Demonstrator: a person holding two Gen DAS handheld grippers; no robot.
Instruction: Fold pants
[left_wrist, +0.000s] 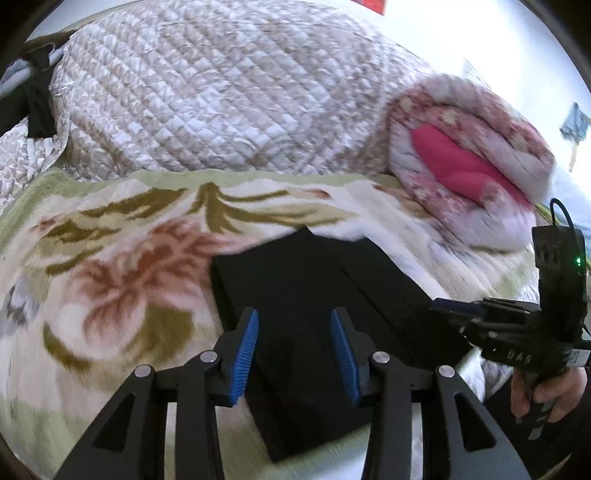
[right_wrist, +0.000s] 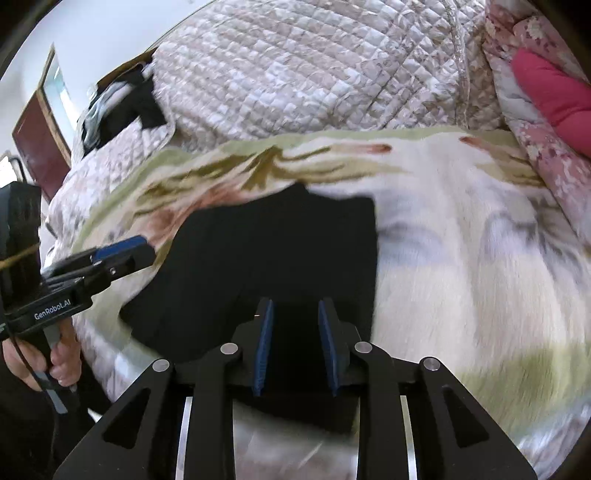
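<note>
Black pants (left_wrist: 314, 291) lie folded into a flat rectangle on a floral blanket (left_wrist: 110, 266). My left gripper (left_wrist: 295, 325) is open and empty, hovering just above the near end of the pants. My right gripper (right_wrist: 295, 317) is also open and empty above the pants (right_wrist: 273, 251). The right gripper shows at the right edge of the left wrist view (left_wrist: 454, 314). The left gripper shows at the left of the right wrist view (right_wrist: 122, 251), beside the pants' left edge.
A quilted beige bedspread (left_wrist: 221, 92) is heaped behind the blanket. A rolled pink floral quilt (left_wrist: 476, 158) with a red lining lies at the right. Dark clothes (right_wrist: 122, 107) and a brown door (right_wrist: 37, 136) are at the far left.
</note>
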